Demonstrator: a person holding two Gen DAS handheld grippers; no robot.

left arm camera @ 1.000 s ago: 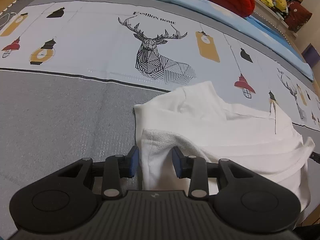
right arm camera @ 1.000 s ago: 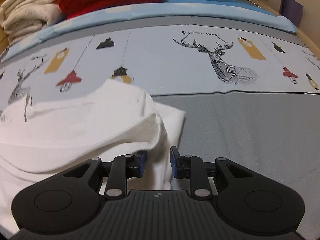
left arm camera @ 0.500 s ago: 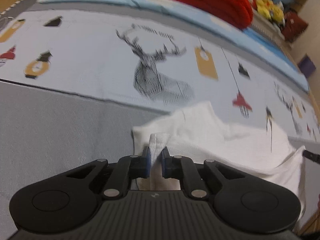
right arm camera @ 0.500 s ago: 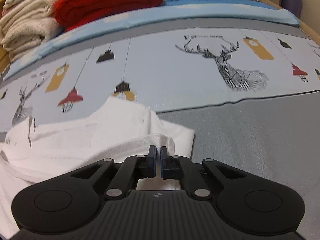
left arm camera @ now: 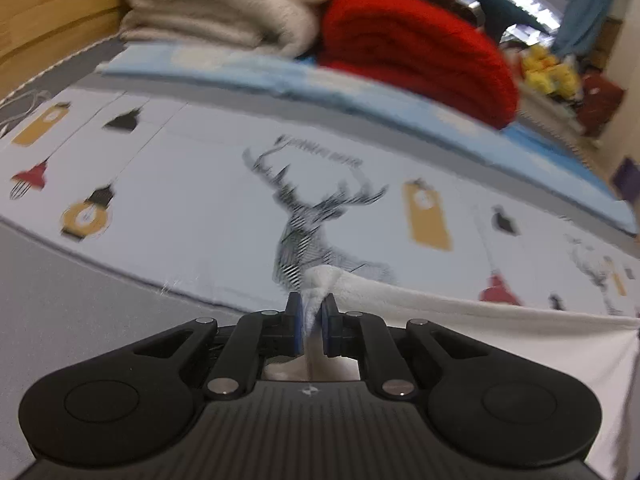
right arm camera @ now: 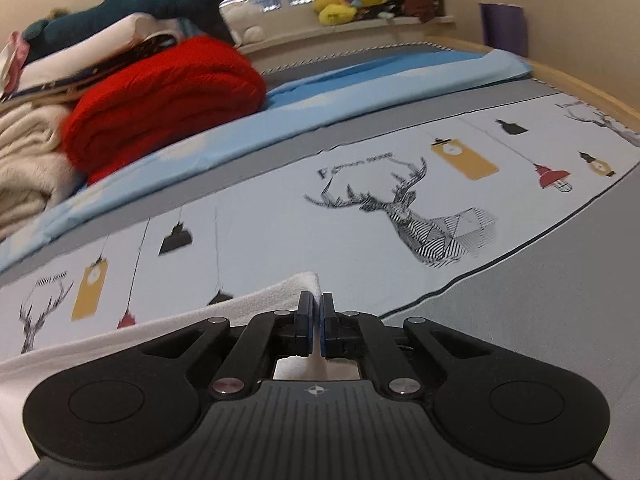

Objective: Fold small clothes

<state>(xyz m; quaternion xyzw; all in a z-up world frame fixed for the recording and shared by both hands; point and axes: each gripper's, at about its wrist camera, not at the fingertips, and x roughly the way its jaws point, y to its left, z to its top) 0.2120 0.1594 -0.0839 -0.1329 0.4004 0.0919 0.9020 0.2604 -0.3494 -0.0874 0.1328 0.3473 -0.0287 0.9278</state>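
the left gripper (left arm camera: 311, 322) pinches a corner of the white garment (left arm camera: 460, 320): a small peak of the terry-like cloth stands up between its blue pads (left arm camera: 295, 328), which press on it from both sides with only the thickness of the fabric between them. from that pinched corner the garment's edge runs taut off to the right of the jaws, and the rest of the cloth hangs or lies below that edge, in front of the deer print (left arm camera: 316, 232) on the bed cover (left arm camera: 180, 200); the corner itself sits just below the deer's body in the blurred left wrist view.

the right gripper (right arm camera: 314, 326) has its pads (right arm camera: 305, 328) pressed almost together on the other corner of the white garment (right arm camera: 256, 304). the cloth rises in a small fold just beyond the fingertips and its edge runs away to the left of the jaws. this corner lies to the lower left of the deer print (right arm camera: 416, 224) on the bed cover (right arm camera: 540, 300), near the border where the pale printed band meets the grey part.

a red folded blanket (right arm camera: 160, 100) and beige folded blankets (left arm camera: 216, 4) are stacked well beyond the deer print, at the far edge of the bed.
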